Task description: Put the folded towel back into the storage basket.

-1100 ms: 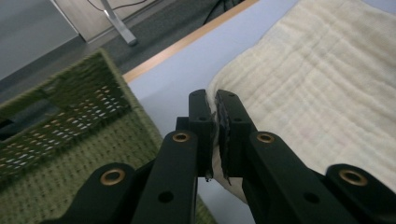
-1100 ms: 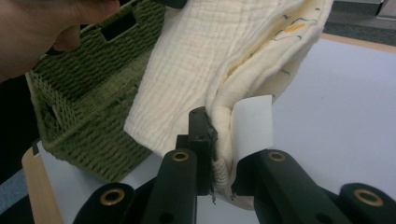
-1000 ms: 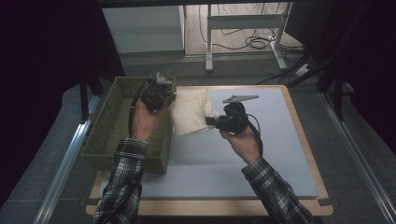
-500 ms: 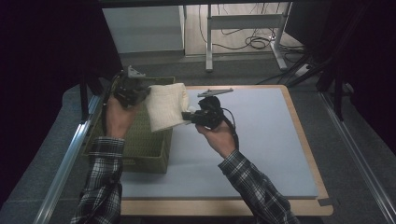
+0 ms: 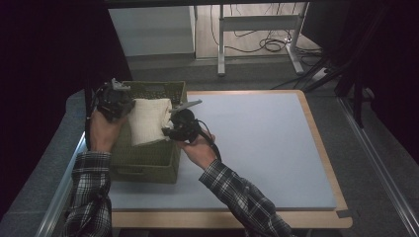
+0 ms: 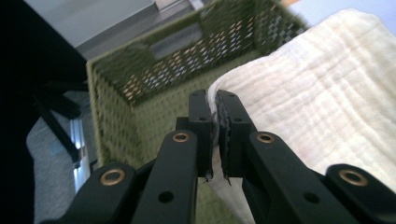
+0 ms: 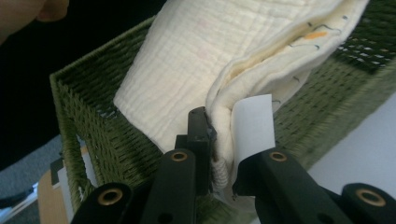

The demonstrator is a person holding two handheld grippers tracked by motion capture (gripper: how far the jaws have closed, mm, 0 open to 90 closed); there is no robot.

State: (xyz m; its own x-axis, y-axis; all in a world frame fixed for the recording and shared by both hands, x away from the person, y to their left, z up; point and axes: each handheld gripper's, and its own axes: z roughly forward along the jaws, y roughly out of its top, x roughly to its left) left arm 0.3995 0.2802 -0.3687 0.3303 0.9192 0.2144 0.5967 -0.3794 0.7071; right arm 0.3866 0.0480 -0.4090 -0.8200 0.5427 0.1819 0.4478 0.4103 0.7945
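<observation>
A folded cream cloth (image 5: 146,121) hangs over the green woven basket (image 5: 148,160) at the table's left edge. My left gripper (image 5: 123,103) is shut on the cloth's left edge (image 6: 261,116), held above the basket's left side. On the cloth's right edge, my right gripper (image 5: 170,129) is shut, over the basket's right wall. In the right gripper view the cloth (image 7: 196,60) is pinched between the jaws and a white label (image 7: 252,126) hangs from its hem. The basket's inside (image 6: 154,116) lies below the cloth.
A pale blue mat (image 5: 257,143) covers the wood-edged table (image 5: 222,219) to the right of the basket. Desk legs and cables (image 5: 267,44) stand on the floor beyond the table. Grey floor and a metal rail (image 5: 54,197) run along the left.
Both grippers have carried the cloth leftward from the basket's right rim and the mat until it hangs over the basket. The left hand moved toward the basket's left wall.
</observation>
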